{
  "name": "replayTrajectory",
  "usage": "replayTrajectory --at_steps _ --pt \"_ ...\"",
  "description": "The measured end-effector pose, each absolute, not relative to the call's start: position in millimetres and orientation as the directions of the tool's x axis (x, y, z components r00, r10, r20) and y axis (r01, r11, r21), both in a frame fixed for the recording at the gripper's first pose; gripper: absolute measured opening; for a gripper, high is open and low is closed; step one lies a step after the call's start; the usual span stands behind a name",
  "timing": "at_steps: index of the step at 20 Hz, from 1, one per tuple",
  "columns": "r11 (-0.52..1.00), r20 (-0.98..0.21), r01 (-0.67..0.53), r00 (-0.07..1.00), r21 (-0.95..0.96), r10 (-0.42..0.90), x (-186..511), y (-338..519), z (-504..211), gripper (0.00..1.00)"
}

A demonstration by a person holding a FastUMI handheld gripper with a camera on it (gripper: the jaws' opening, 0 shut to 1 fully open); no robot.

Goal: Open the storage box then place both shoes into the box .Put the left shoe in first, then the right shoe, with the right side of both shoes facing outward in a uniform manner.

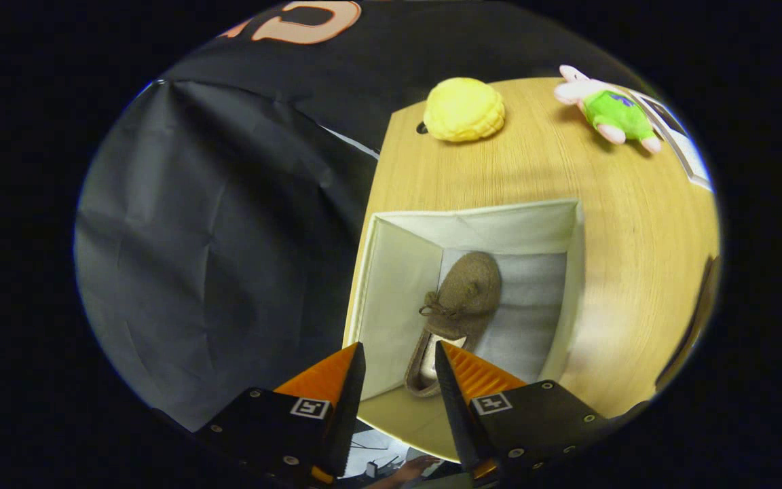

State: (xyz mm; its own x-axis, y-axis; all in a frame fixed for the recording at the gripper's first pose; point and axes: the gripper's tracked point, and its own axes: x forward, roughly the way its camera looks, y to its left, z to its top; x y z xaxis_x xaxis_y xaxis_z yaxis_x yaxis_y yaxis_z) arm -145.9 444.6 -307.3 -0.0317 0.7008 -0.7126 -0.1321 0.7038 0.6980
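While poised above the near wall of the open cream fabric storage box, gripper parted, orange ribbed fingers apart and pressing on nothing. Between and just beyond the fingertips, one brown suede lace-up moccasin shoe lying inside the box against its left wall, toe pointing away, heel nearest. Box resting on light wooden table. Well beyond it, yellow knobbly plush bun and pink plush toy in green top. Hand glimpsed below the fingers.
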Motion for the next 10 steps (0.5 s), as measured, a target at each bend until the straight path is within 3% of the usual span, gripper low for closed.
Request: replayTrajectory --at_steps 4,10 --pt "0.705 -0.708 -0.199 0.068 0.681 0.703 -131.9 383.6 -287.6 0.83" --pt "0.800 -0.769 -0.206 0.224 0.563 0.599 -116.2 260.1 -316.0 0.93"
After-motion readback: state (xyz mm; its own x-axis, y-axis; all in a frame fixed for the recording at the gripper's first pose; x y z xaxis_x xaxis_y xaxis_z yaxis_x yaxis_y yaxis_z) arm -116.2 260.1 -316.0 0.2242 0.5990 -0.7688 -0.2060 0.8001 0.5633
